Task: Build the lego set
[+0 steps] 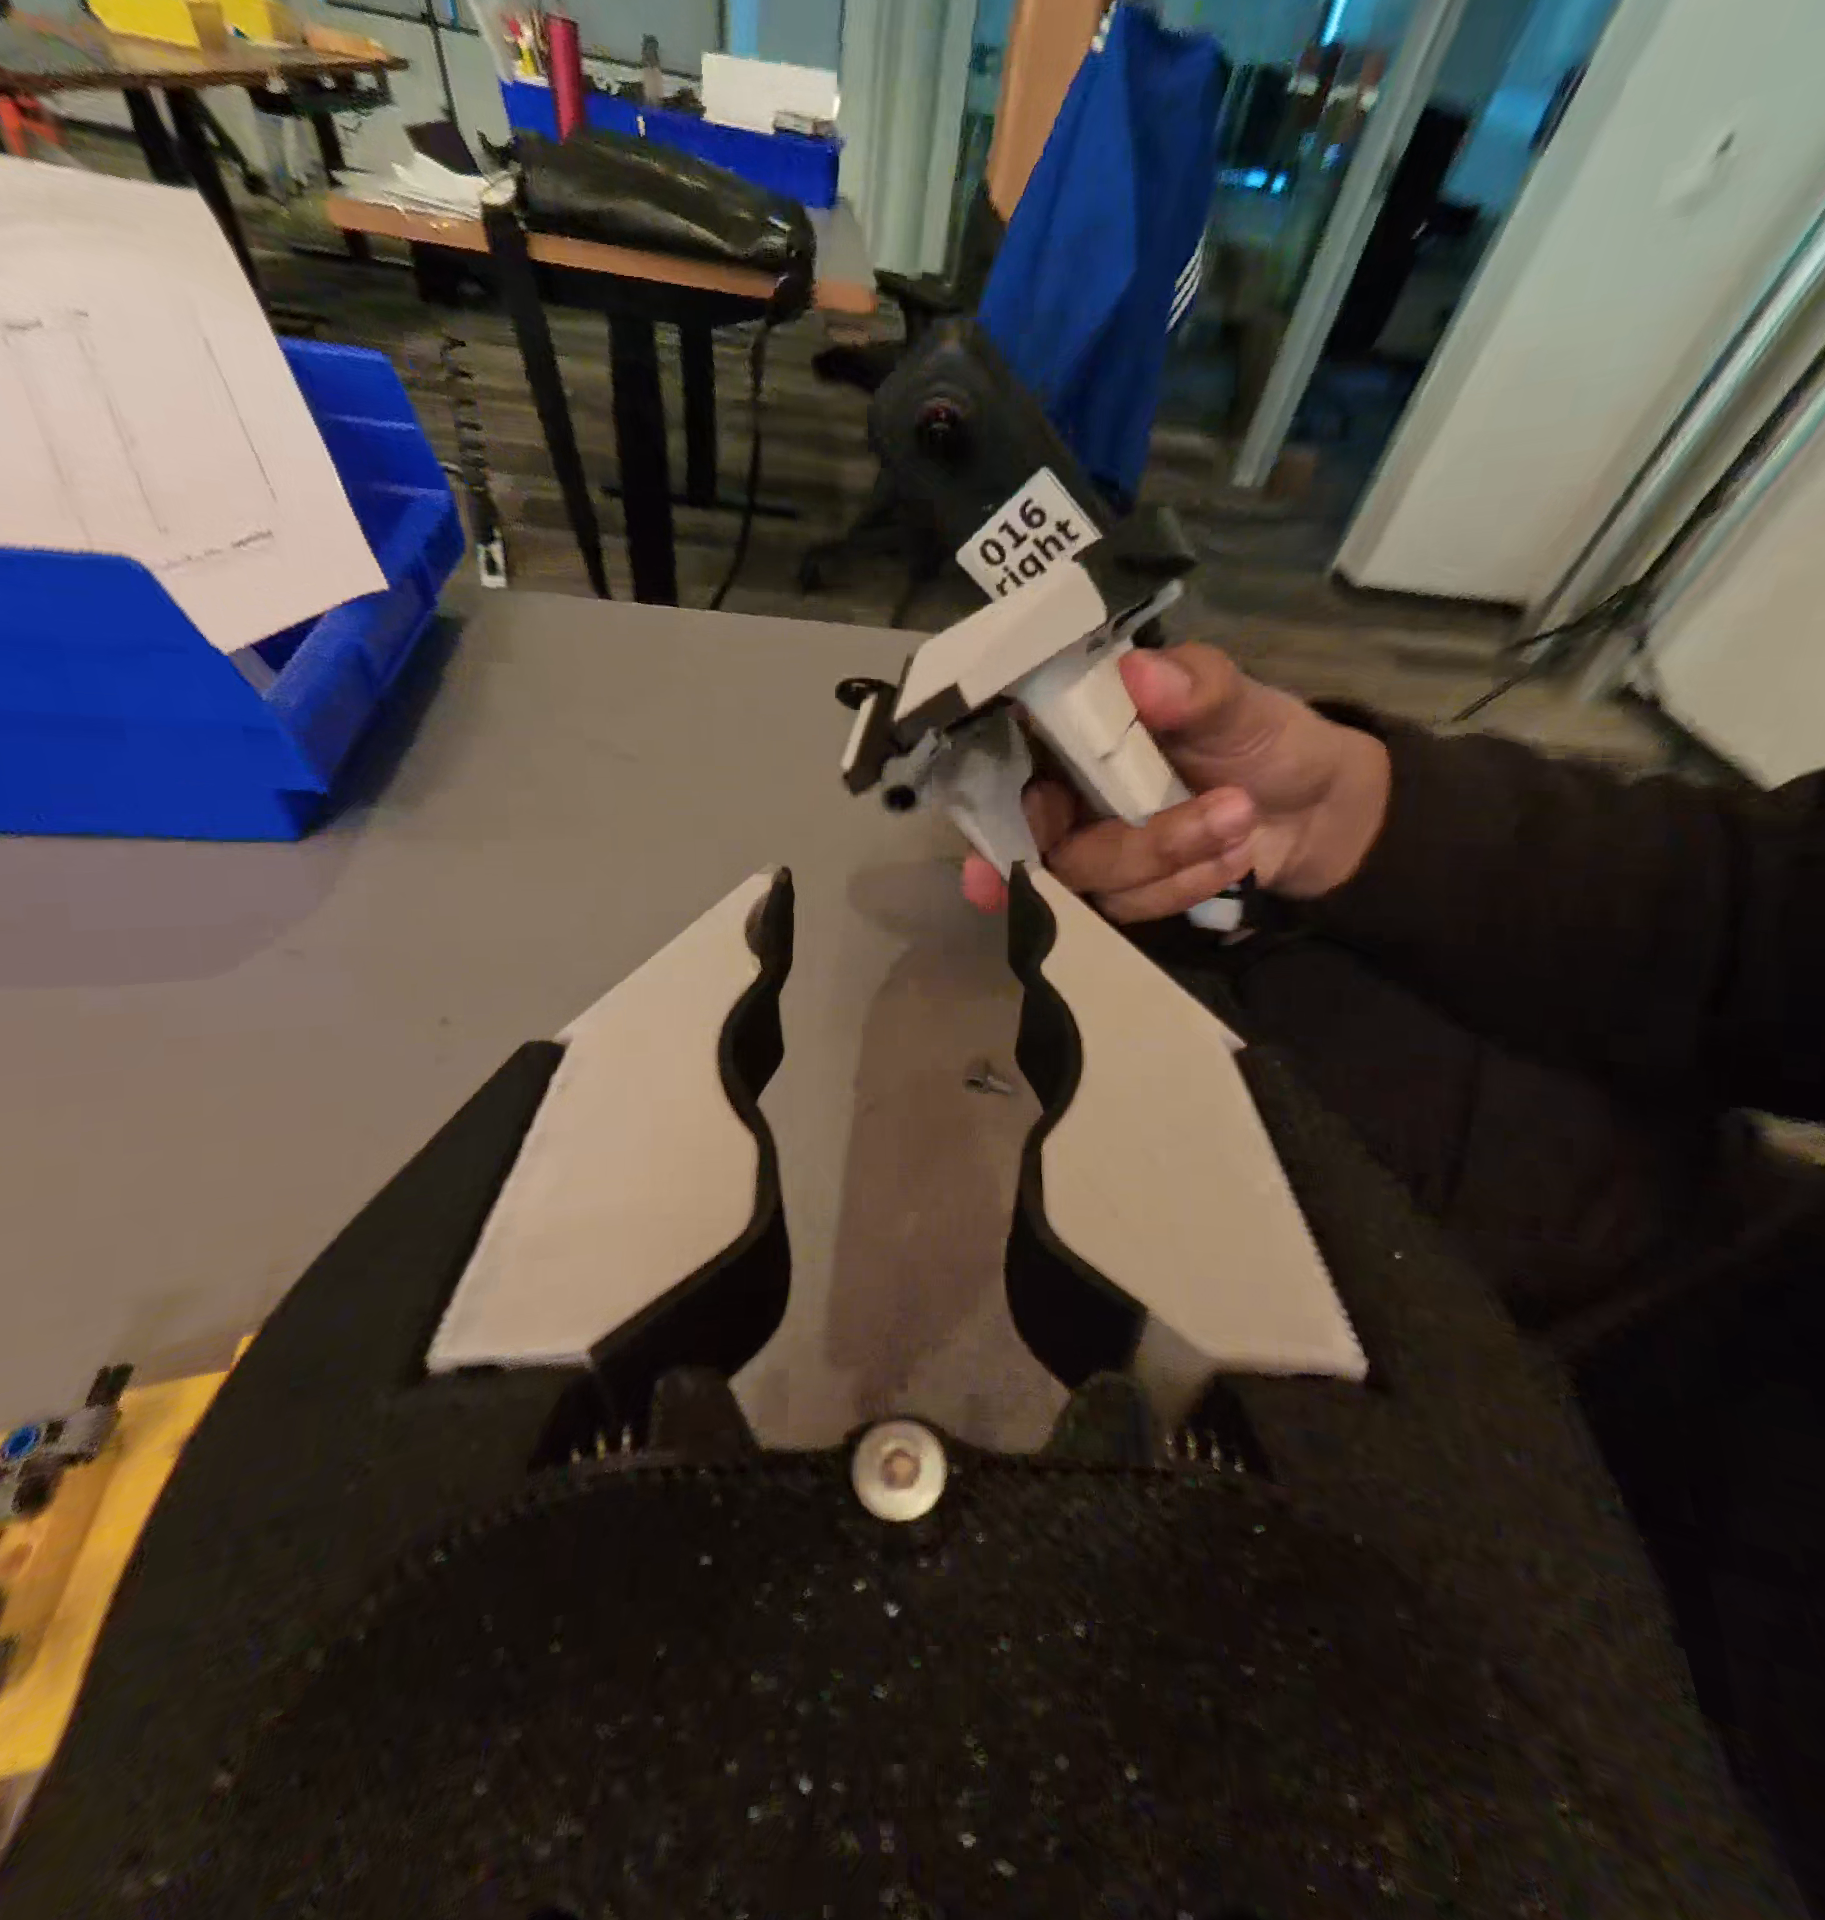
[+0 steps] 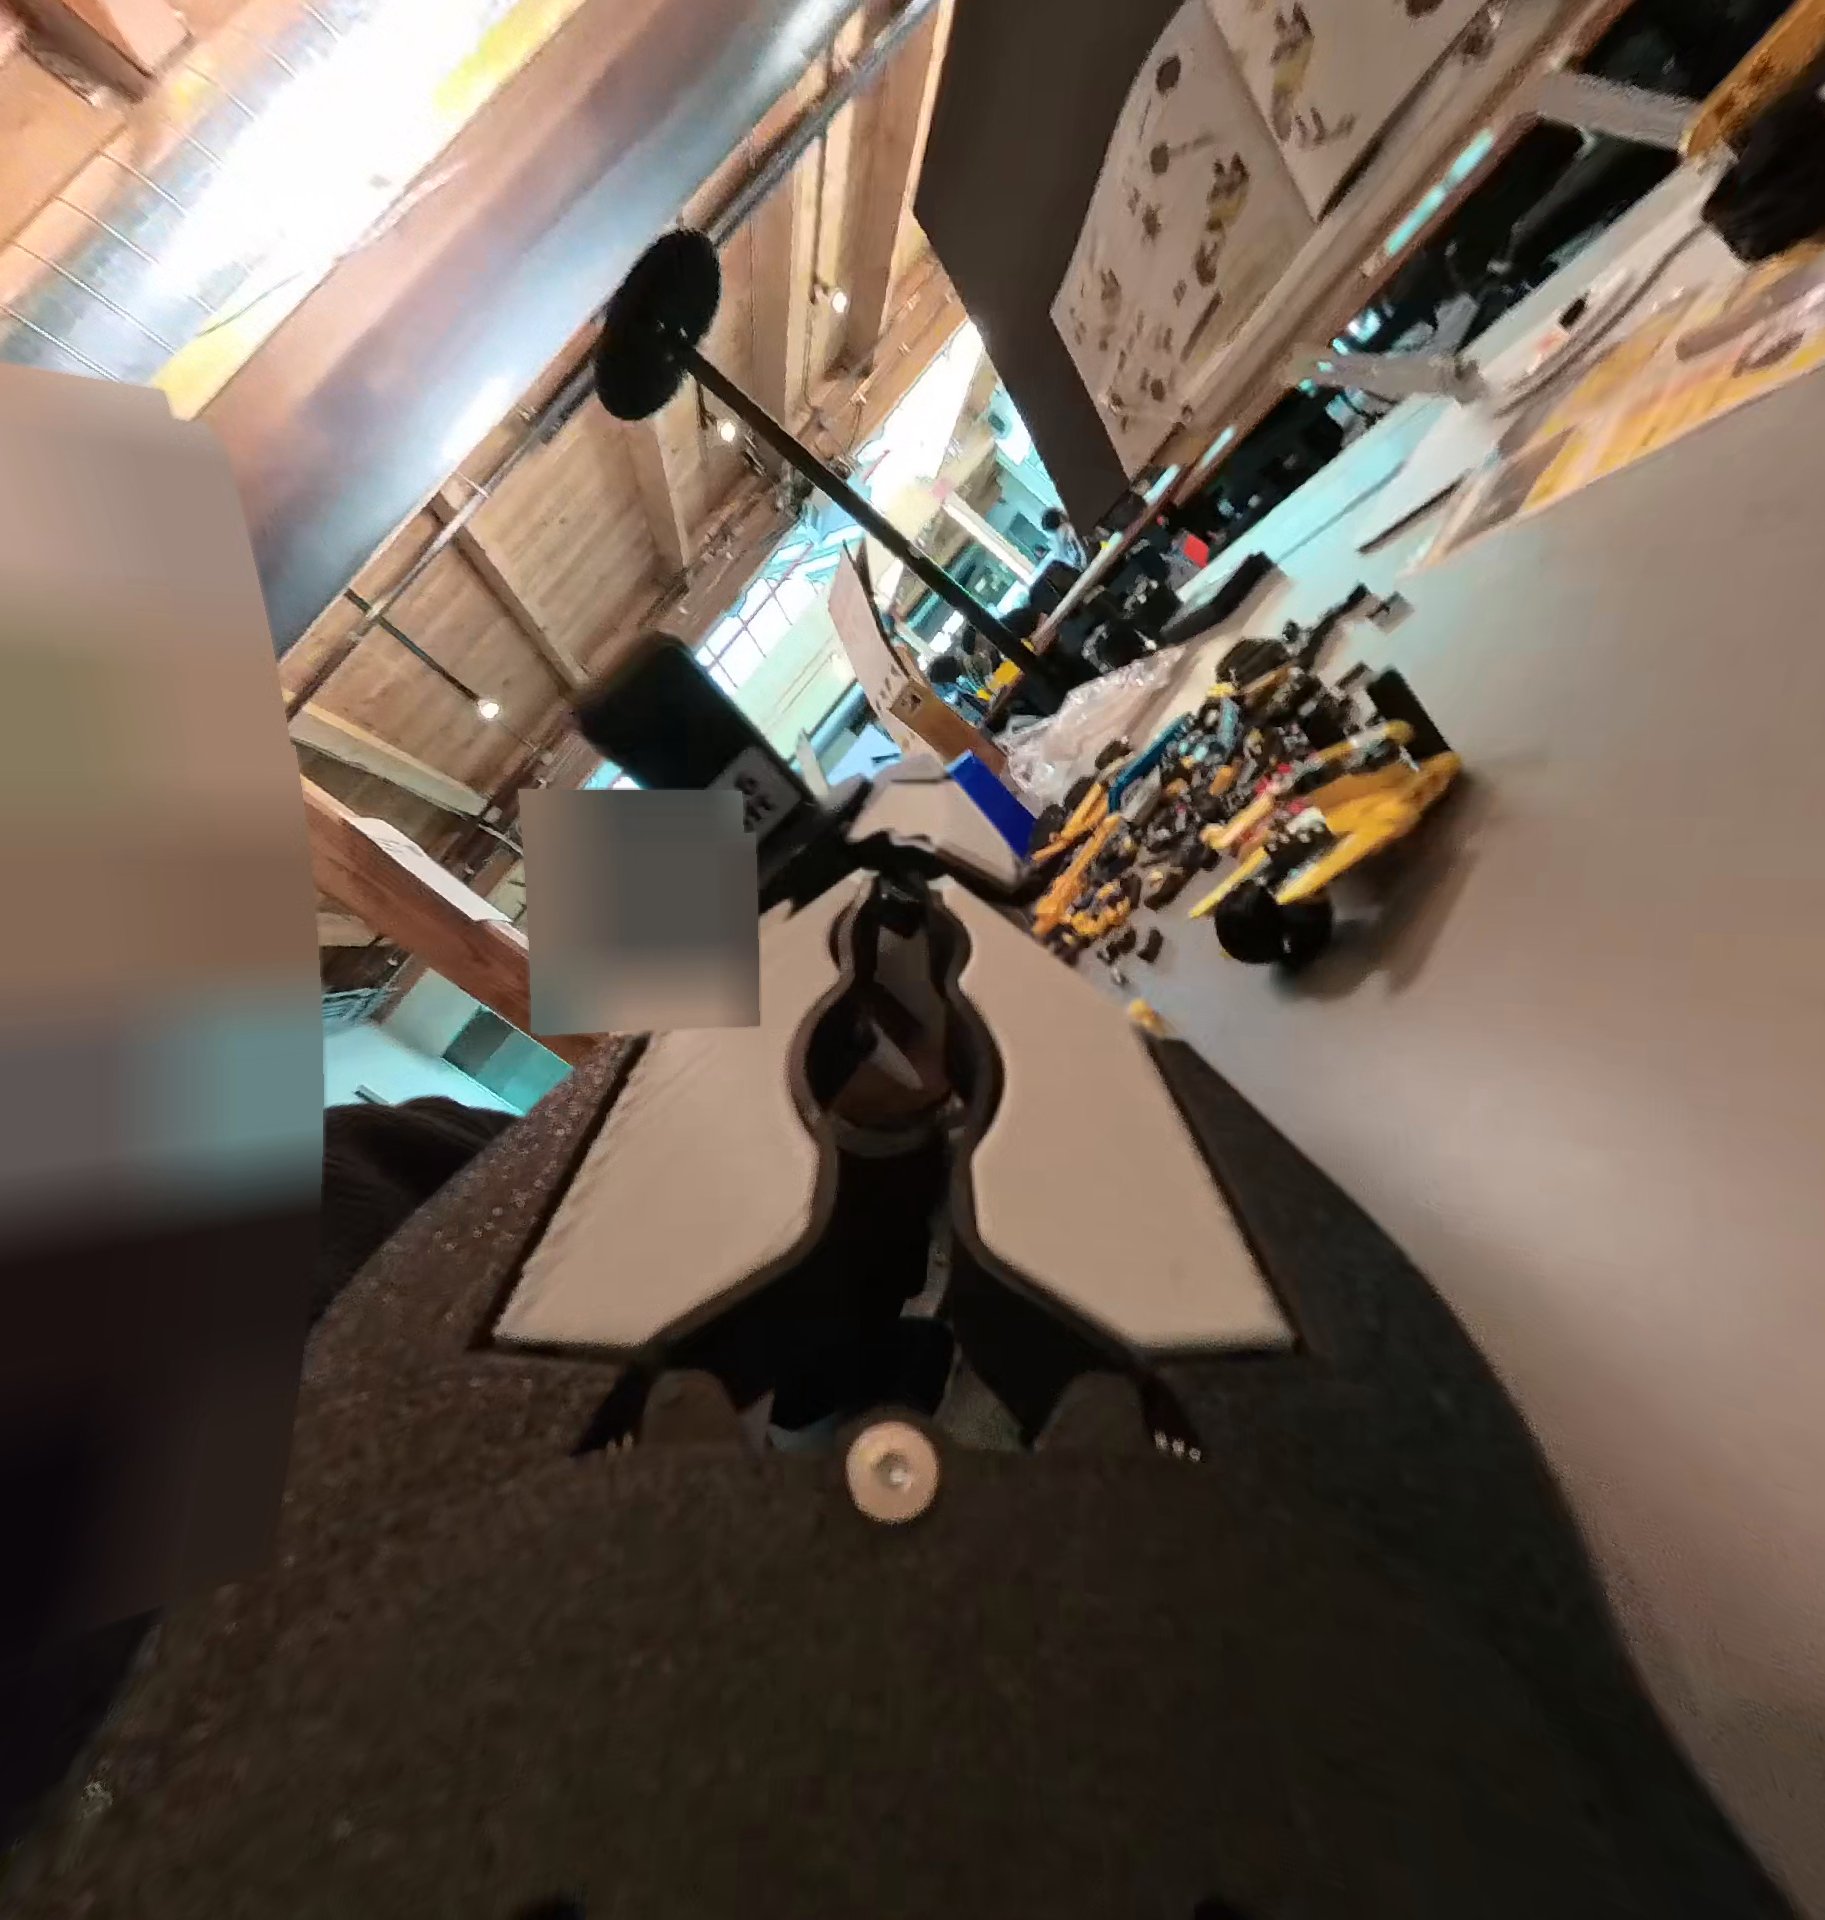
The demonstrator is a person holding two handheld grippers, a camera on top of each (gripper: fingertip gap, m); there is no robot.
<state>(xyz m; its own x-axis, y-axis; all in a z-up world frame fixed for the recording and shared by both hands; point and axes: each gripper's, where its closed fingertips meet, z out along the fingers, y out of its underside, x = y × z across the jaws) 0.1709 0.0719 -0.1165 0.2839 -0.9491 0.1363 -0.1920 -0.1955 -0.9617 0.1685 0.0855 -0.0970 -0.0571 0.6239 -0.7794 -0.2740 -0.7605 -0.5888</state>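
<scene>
My left gripper (image 1: pixel 897 894) hangs above the grey table (image 1: pixel 388 935) with its jaws spread wide and nothing between them; a small dark screw-like bit (image 1: pixel 989 1084) lies on the table under the gap. Just beyond its right finger, a hand (image 1: pixel 1214 790) grips the right gripper (image 2: pixel 900 902), tilted, jaws nearly closed; I cannot tell whether it holds anything. Farther off to the right sits a yellow and black brick model (image 2: pixel 1292 810). Far left stands a blue bin (image 1: pixel 212 665).

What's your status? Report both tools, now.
Left tool open above grey table. Right tool nearly closed, in hand, grip unclear. Small screw-like piece on table below left tool. Yellow brick model farther off.
</scene>
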